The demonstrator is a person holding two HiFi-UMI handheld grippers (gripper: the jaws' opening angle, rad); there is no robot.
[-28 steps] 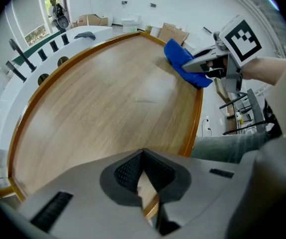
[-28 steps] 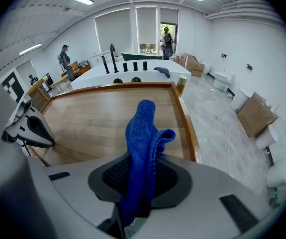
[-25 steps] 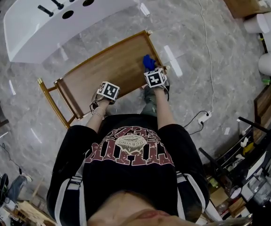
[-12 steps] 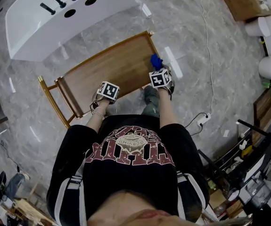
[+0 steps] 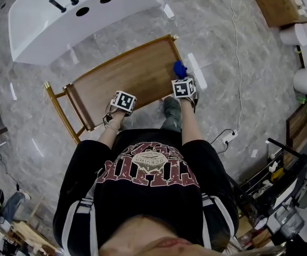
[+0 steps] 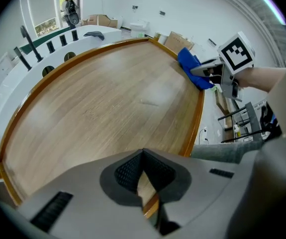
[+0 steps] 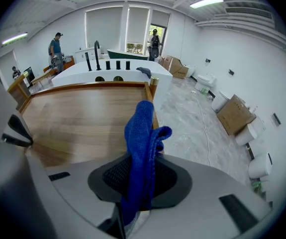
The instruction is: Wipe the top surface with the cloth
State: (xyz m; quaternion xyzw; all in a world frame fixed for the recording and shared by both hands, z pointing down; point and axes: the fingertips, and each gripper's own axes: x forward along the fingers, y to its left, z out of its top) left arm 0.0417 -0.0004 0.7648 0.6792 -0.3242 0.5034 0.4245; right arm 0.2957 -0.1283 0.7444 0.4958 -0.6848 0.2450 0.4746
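Gripping the blue cloth (image 7: 142,128) in the right gripper (image 7: 142,176), jaws closed tight on its folds, and holding it down on the wooden counter (image 5: 121,79) right at the raised rim on the 3 o'clock side. Resting the left gripper (image 6: 143,163) at the counter's near edge, around 6 o'clock, jaws closed together on nothing, well apart from the cloth. Standing over the counter in a black shirt (image 5: 148,196), both arms reaching forward.

Lying beyond the counter at 11 o'clock: a white tub (image 5: 84,23) with 2 round holes and several black fittings along its rim, its inside not showing. Sitting at 1 o'clock on the grey floor (image 5: 222,31): a brown cardboard box (image 5: 277,1), contents not visible. Standing just below it: 2 white cylinders (image 5: 296,33).

Showing no readable writing anywhere: only black-and-white square markers on the 2 gripper cubes, and a red-and-cream print on the shirt, too warped to read.

Sliding rightward since 1 s ago: cloth and right gripper then sitting inside the counter's 3 o'clock end, now reaching its rim. Keeping the left gripper at the same spot on the near edge throughout.
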